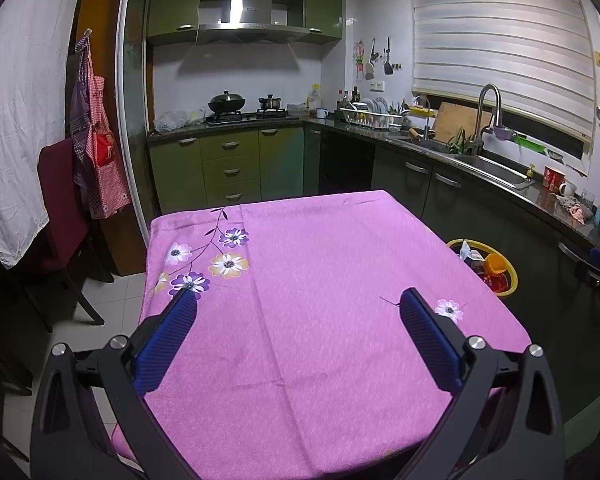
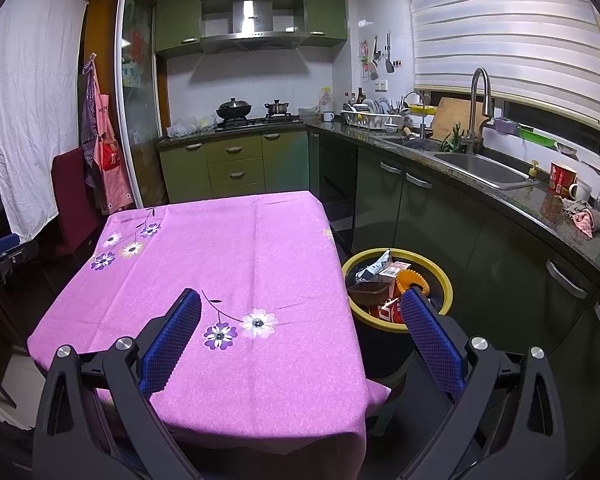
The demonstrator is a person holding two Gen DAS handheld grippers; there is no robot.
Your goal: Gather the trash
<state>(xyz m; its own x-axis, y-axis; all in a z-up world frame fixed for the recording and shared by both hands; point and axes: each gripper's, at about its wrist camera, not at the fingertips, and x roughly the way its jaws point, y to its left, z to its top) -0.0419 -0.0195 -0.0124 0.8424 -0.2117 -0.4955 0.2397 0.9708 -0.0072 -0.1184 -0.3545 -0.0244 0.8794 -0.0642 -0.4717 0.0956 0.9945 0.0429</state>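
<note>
The table under its pink floral tablecloth (image 1: 300,300) lies bare in both wrist views: no wrapper, carton or cup is left on it. Judged from that, the collecting looks finished or very nearly so, and anything still to pick up would have to be outside these pictures.

The trash now sits in the yellow-rimmed bin (image 2: 444,280) on the floor just off the table's right edge, between the table and the dark lower cabinets. In it show an orange fluted cup (image 2: 410,280), a brown plastic tray (image 2: 370,292), a crumpled black-and-white wrapper (image 2: 374,266), a carton with a barcode label (image 2: 394,269) and a red pack (image 2: 388,313) (its white lettering is too cropped to read).

The left gripper (image 1: 298,300) hovers over the near half of the cloth, jaws spread wide, nothing between them. The right gripper (image 2: 300,300) hangs over the table's near right corner, equally wide apart and empty, one blue pad in line with the bin's rim.

Legible writing is scarce: the range hood (image 1: 250,10) carries a small badge I cannot make out, and the red tin (image 2: 562,178) by the sink bears white characters too small to read.
</note>
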